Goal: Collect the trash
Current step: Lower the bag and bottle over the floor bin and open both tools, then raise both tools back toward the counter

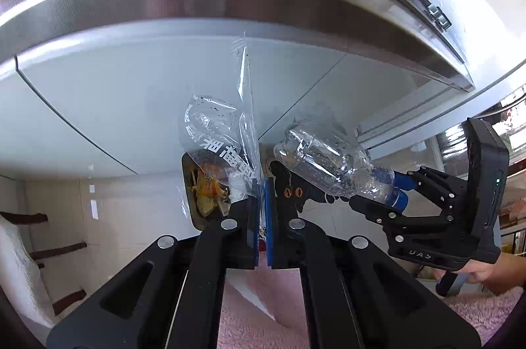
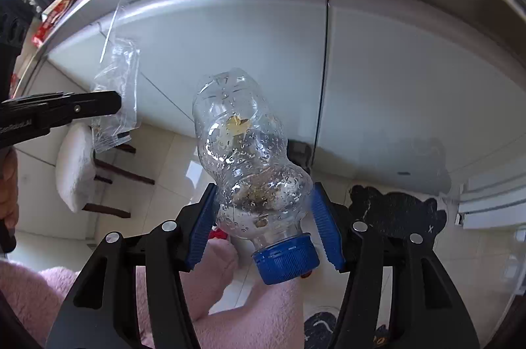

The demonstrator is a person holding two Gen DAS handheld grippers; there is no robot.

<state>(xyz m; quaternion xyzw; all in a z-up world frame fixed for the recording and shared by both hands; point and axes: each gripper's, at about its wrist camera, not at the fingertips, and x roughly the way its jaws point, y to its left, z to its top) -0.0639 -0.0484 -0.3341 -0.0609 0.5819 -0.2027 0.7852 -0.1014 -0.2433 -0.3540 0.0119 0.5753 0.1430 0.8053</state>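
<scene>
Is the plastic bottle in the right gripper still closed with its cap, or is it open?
Closed. The blue cap sits on the neck of the plastic bottle, which the right gripper holds with the cap end nearest the camera.

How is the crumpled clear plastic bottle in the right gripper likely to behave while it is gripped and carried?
The bottle looks empty bar droplets, so probably light. Its dented walls suggest it gives under the right gripper. Held near the blue cap and tilted, it may pivot or slip.

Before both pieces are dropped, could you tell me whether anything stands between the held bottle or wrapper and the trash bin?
Nothing visible does. The bin sits open-topped on the floor, behind the wrapper in the left gripper; the bottle in the right gripper hangs beside it.
</scene>
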